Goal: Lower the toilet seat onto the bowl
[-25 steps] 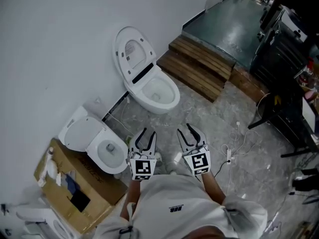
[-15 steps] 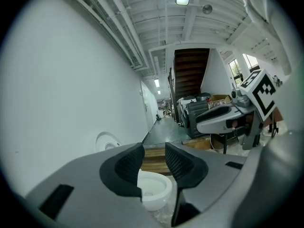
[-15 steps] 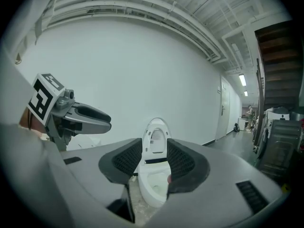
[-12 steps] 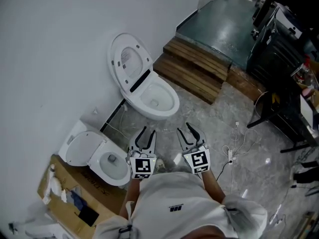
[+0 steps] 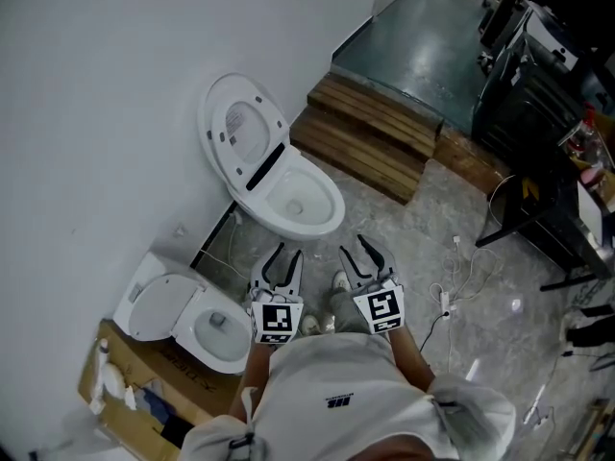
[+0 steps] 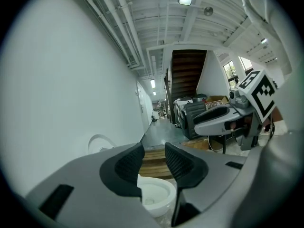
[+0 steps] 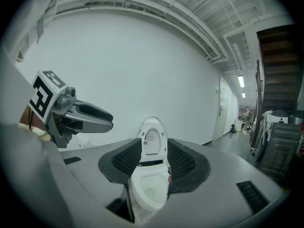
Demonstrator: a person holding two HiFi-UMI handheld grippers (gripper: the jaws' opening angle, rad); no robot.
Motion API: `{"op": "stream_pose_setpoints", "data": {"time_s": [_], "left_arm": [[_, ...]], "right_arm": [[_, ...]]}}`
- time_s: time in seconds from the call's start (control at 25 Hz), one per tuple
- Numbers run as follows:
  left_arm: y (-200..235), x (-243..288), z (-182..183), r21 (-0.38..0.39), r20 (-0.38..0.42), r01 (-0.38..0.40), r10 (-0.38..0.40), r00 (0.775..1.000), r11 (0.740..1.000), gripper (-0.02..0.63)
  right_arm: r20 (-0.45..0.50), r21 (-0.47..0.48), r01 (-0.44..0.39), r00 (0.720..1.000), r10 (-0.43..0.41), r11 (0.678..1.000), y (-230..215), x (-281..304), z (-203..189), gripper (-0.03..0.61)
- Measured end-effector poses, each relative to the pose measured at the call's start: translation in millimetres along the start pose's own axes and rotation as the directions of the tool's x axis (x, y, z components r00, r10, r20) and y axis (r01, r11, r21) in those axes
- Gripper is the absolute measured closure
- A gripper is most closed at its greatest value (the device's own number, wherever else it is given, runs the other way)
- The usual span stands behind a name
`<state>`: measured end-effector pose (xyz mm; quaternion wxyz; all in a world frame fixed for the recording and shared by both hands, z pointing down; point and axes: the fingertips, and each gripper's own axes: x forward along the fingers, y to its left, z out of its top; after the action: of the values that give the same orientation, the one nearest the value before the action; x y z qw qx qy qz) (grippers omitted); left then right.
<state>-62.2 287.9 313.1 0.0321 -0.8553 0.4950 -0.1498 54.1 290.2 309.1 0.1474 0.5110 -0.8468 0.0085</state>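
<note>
Since the earlier frame the toilet bowl [image 5: 300,203] has slid down and to the left, so it now sits just above the two grippers at centre frame. The second toilet [image 5: 183,310] and the cardboard box [image 5: 135,406] have dropped further into the lower left corner.

The left gripper [image 5: 285,253] has its fingers drawn together on nothing. The right gripper [image 5: 356,248] is nearly the same, its fingers having just eased apart a touch, with nothing between them.

The toilet seat [image 5: 233,131] stands raised in the upper left of centre, tilted back against the white wall [image 5: 96,84]. It is a glossy white oval ring with a dark hinge strip at its foot. The bowl is smooth, rounded white ceramic. It stands on a mottled grey stone floor [image 5: 432,248], with slatted brown wooden steps [image 5: 370,137] just to its right.
</note>
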Motion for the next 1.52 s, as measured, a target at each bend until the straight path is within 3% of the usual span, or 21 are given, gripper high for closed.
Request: {"op": "stream_pose_setpoints", "data": {"time_s": [0.48,0.76,1.12,1.52], "left_arm": [[28,101,9,-0.012,-0.012,-0.016,0.016,1.000,1.000,0.451],[40,176,30,-0.017,-0.023,-0.042,0.042,0.999,0.999,0.451],[42,246,51,-0.022,-0.046,-0.092,0.091,0.995,0.996,0.451],[79,278,50,-0.046,-0.077,-0.194,0.190,0.979,0.980,0.452]], "right_arm": [[-0.014,-0.003,-0.046,0.999,0.046,0.999,-63,82,1,0.426],[-0.026,0.007,-0.100,0.995,0.100,0.995,-122,131,9,0.391],[0.024,0.016,-0.154,0.988,0.153,0.988,-189,176,21,0.391],[0.028,0.006,-0.234,0.972,0.234,0.972,-204,230,26,0.391]]}}
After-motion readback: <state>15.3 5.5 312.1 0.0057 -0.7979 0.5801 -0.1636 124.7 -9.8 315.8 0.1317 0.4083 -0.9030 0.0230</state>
